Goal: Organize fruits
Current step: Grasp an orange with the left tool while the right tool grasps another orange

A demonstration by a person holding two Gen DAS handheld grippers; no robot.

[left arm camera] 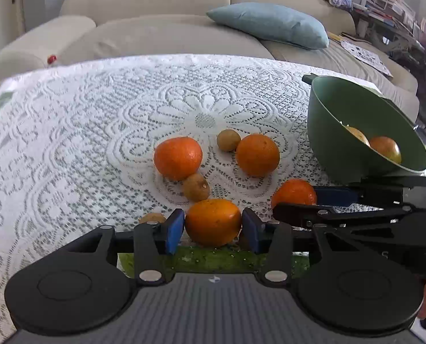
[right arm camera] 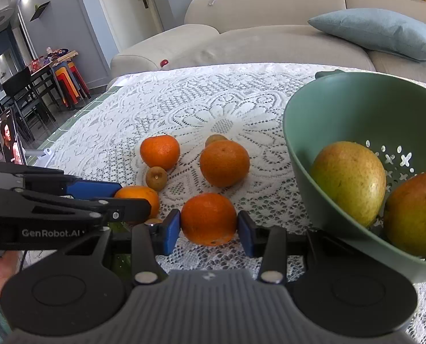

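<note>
Behind your lace-covered tabletop sits a beige sofa. Your green colander holds two big pears. Left of it lie five mandarins and at least three small brown fruits. Each claw brackets one mandarin: left claw around the nearest mandarin, pads barely touching; right claw pinching another mandarin. Soft, light fruit: grip its widest middle, gently.

Oranges orange — colander green — tablecloth white lace.

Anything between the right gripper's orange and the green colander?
Nothing: in the right wrist view only bare lace tablecloth separates that orange from the colander.
</note>
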